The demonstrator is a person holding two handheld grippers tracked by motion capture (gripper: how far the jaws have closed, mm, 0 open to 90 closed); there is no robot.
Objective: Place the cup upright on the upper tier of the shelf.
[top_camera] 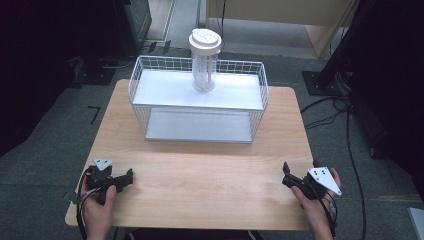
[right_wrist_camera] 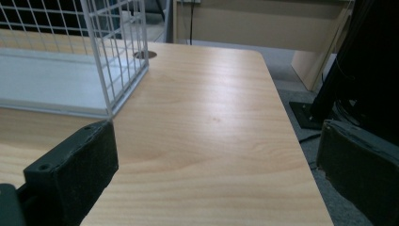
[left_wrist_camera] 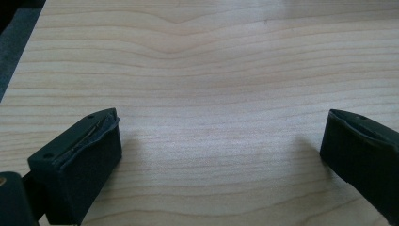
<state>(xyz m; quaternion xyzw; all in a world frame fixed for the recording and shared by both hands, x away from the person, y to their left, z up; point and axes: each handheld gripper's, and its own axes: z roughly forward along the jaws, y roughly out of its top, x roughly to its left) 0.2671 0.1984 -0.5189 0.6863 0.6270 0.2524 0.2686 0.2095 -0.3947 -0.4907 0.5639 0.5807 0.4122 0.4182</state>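
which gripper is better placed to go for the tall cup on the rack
Roughly even, slight edge to the right. The tall cup stands mid-rack on the upper shelf of the wire rack. The right gripper points toward the rack, jaws open; the left gripper points sideways across the table.

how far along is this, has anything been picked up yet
Nothing looks done yet. The cup stands upright, lid on, on the top shelf of the wire rack. The left gripper and right gripper are both open and empty, low over the near table, far from the cup. Reaching, gripping and moving it are all left.
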